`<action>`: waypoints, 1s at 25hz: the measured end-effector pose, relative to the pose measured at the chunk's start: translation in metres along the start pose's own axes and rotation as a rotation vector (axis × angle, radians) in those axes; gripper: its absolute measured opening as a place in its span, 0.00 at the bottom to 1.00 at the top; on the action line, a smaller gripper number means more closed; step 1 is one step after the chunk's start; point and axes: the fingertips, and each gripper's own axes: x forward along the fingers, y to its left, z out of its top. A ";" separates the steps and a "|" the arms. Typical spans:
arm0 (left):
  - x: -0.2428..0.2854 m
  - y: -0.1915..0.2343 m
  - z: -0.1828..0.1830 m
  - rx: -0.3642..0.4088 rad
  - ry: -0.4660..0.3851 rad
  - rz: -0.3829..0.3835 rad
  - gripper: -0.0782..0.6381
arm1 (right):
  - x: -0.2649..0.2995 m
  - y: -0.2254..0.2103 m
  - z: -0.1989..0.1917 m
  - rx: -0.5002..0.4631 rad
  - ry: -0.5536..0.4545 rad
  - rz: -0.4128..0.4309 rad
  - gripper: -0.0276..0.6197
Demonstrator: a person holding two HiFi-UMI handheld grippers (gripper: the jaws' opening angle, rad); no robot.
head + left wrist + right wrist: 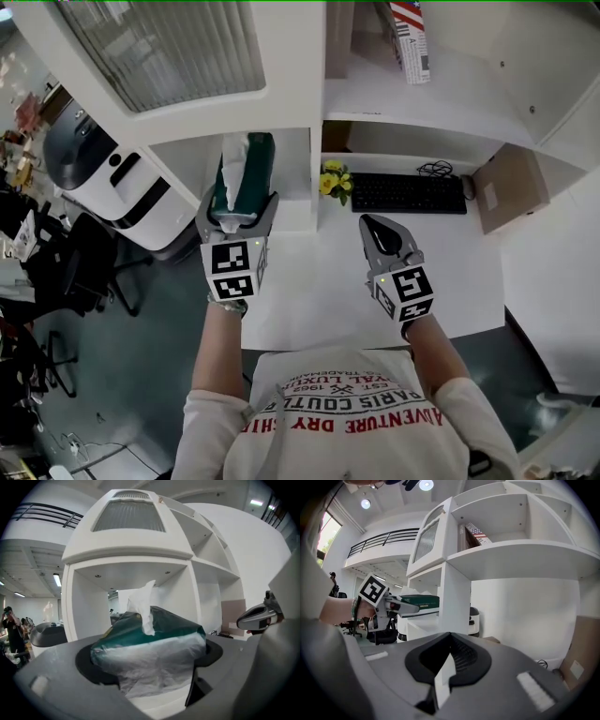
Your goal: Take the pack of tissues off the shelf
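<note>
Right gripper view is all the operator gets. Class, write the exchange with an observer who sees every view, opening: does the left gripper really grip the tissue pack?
Observer: Yes. The left gripper has its fingers pressed on both sides of the pack of tissues.
Operator: Anything loose on it?
Observer: One white tissue stands up from its top.
Operator: What's to its right?
Observer: In the head view, a black keyboard and yellow flowers on the white desk.
</note>
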 end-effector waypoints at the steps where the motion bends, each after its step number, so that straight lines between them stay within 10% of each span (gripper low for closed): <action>1: -0.009 -0.003 0.000 0.002 -0.008 -0.007 0.75 | -0.003 0.002 0.000 0.004 -0.002 0.002 0.04; 25: -0.111 -0.076 -0.037 -0.024 -0.084 -0.188 0.75 | -0.051 0.039 0.000 0.005 -0.053 0.147 0.04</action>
